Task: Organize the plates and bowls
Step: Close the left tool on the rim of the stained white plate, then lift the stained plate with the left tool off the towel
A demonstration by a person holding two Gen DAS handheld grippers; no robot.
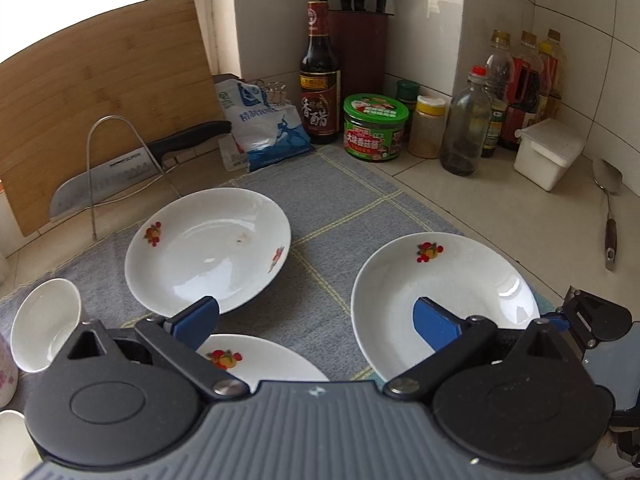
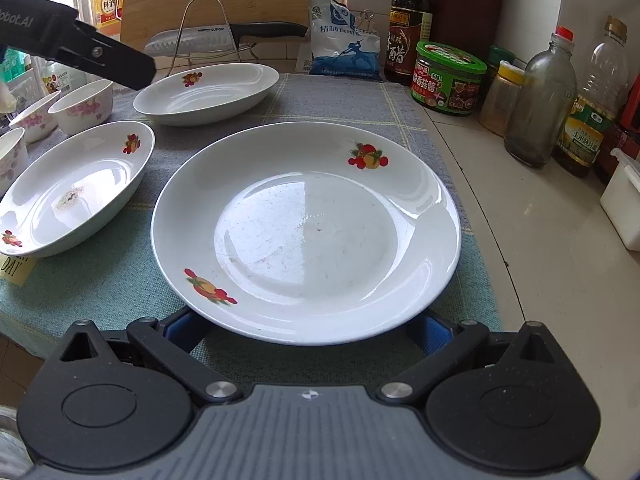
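Observation:
Three white plates with fruit prints lie on a grey cloth [image 1: 340, 208]. In the left wrist view one plate [image 1: 208, 250] is at the far left, one [image 1: 444, 300] at the right, one [image 1: 260, 360] just under my left gripper [image 1: 316, 320], which is open and empty above the cloth. In the right wrist view the right plate [image 2: 306, 228] fills the middle. My right gripper [image 2: 308, 330] is open with its blue fingers [image 2: 180, 328] under the plate's near rim. The other plates [image 2: 206, 92] [image 2: 76, 186] and floral bowls [image 2: 82, 106] sit left.
A cutting board [image 1: 96, 92] and a knife [image 1: 120, 168] on a wire rack stand at the back left. A salt bag [image 1: 268, 128], vinegar bottle [image 1: 320, 76], green jar [image 1: 375, 128], knife block, oil bottles [image 1: 524, 92], a white box [image 1: 548, 152] and a spatula [image 1: 608, 216] line the back and right.

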